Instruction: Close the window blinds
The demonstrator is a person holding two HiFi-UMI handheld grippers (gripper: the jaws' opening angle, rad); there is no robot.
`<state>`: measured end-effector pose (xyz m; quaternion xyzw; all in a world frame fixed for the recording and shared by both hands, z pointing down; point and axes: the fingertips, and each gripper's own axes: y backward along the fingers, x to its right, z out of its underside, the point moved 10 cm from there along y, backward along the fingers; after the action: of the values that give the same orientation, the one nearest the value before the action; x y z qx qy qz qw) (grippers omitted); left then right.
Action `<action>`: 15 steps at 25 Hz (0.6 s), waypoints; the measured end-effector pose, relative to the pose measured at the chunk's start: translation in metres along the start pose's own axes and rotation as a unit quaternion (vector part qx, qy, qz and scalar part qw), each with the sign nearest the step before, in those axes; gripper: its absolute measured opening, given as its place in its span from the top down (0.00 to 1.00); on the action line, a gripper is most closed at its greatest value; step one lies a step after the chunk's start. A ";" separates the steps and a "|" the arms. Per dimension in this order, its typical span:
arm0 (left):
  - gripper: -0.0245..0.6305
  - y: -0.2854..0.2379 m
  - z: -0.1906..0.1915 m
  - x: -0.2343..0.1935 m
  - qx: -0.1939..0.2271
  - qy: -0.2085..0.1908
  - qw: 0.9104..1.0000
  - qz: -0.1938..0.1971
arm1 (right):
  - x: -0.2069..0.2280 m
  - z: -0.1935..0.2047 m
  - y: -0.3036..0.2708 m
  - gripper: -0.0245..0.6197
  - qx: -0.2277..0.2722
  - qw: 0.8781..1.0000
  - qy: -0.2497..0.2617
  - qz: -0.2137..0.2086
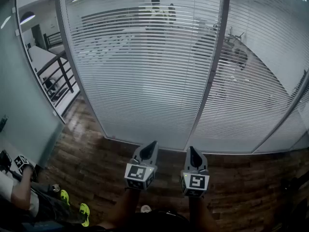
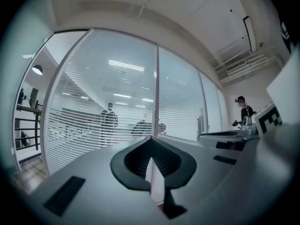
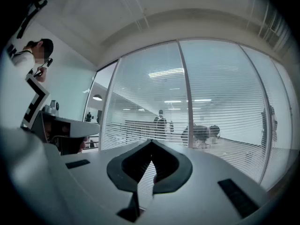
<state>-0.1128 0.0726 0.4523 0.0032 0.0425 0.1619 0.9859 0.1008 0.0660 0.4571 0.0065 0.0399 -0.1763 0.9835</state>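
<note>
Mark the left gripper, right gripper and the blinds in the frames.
left gripper (image 1: 153,145): head view, where its closed jaw tips meet.
right gripper (image 1: 192,150): head view, where its closed jaw tips meet.
blinds (image 1: 145,81): head view, slats of the middle glass pane.

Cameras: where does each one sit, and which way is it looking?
Head view: on the person's head, looking steeply down at white slatted window blinds and brown wooden floor; the forearms, grey left gripper and grey right gripper show.
Left gripper view: on the left gripper, looking along its shut jaws at the blinds.
Right gripper view: on the right gripper, looking along its shut jaws at the blinds.
Shared: both gripper views catch the same dark standing person behind the blinds.
</note>
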 end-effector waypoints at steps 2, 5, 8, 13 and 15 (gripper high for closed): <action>0.96 0.001 -0.002 -0.004 0.002 -0.009 1.000 0.002 | -0.003 0.000 -0.002 0.96 0.013 1.000 0.005 -0.003; 0.96 0.000 0.004 -0.009 0.001 -0.021 1.000 0.001 | -0.007 -0.001 -0.005 0.96 0.009 1.000 0.002 -0.002; 0.96 0.000 0.008 -0.014 -0.002 -0.030 1.000 0.001 | -0.010 0.004 -0.009 0.96 0.010 1.000 0.003 -0.009; 0.96 0.002 0.006 -0.023 -0.003 -0.037 0.999 -0.003 | -0.017 0.004 -0.014 0.96 0.015 1.000 0.004 -0.001; 0.96 0.002 0.012 -0.026 -0.003 -0.037 0.999 0.003 | -0.018 0.006 -0.015 0.96 0.016 1.000 0.003 0.000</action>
<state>-0.1367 0.0666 0.4666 0.0063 0.0051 0.1646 0.9863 0.0791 0.0579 0.4644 0.0225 0.0406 -0.1773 0.9831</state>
